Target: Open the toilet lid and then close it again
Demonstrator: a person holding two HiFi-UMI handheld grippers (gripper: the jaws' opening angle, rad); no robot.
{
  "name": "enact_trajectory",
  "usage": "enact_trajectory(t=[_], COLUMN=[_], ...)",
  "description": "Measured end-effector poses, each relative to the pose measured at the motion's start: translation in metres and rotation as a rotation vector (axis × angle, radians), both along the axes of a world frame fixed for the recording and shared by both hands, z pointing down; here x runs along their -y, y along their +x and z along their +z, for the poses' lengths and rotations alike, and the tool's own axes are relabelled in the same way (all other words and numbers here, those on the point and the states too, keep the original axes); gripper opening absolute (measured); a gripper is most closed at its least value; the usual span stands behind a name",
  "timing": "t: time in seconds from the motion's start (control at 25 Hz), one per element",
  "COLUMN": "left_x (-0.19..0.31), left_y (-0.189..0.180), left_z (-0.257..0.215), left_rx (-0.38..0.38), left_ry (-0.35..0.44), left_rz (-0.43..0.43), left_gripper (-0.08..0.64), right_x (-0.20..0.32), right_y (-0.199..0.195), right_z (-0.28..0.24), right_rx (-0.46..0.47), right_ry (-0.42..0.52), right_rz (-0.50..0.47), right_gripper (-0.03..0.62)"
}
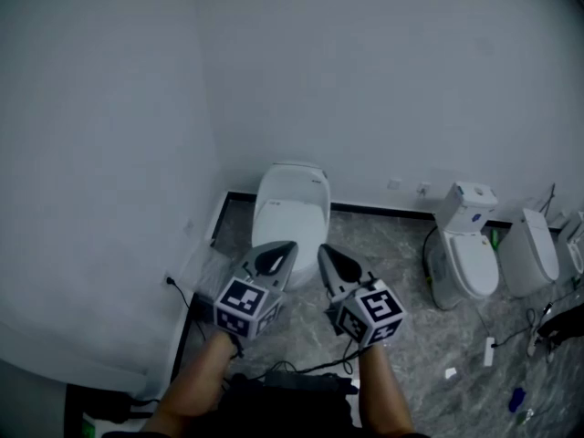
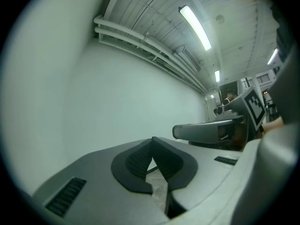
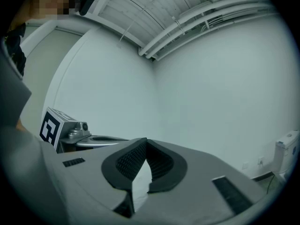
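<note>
Step in hand: approach; opening has not begun. Left tool (image 1: 290, 246) and right tool (image 1: 323, 250) are both closed, empty and level, side by side. Toilet lid (image 1: 290, 215) lies down, ahead of and below both tips, untouched. Next move likely calls for lowering a tip under the lid's front edge.

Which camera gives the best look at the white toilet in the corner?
The head view: the corner toilet shows from above, closed. Both gripper views aim level at wall and ceiling, missing it.
</note>
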State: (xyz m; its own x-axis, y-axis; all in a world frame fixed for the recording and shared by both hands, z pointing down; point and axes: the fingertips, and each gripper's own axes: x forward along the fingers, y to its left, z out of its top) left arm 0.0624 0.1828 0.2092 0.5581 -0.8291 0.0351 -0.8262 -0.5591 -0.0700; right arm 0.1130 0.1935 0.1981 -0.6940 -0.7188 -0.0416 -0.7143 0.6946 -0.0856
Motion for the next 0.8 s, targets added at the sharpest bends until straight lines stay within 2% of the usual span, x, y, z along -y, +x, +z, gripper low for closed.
enact_trajectory(t=[0.36,0.6,0.8], left_x=[0.006,0.028,0.059], left_y=[0.007,-0.016,-0.042], left_z=[0.02,0.024,0.029], left_rx=[0.061,0.084,0.062], left_ry=[-0.046,-0.063,-0.079], left_rz=[-0.04,-0.063,-0.047], left_gripper=[0.008,0.008,0.008], right_x=[0.009,0.036,0.066], right_y=[0.016,0.007,-0.012], right_z=[0.017,0.018,0.025], right_rx=[-0.005,-0.003,-0.025], right_ry=[-0.038,-0.069,-0.075], right_rz=[-0.026,-0.014,0.023], right_gripper=[0.009,0.009,0.009])
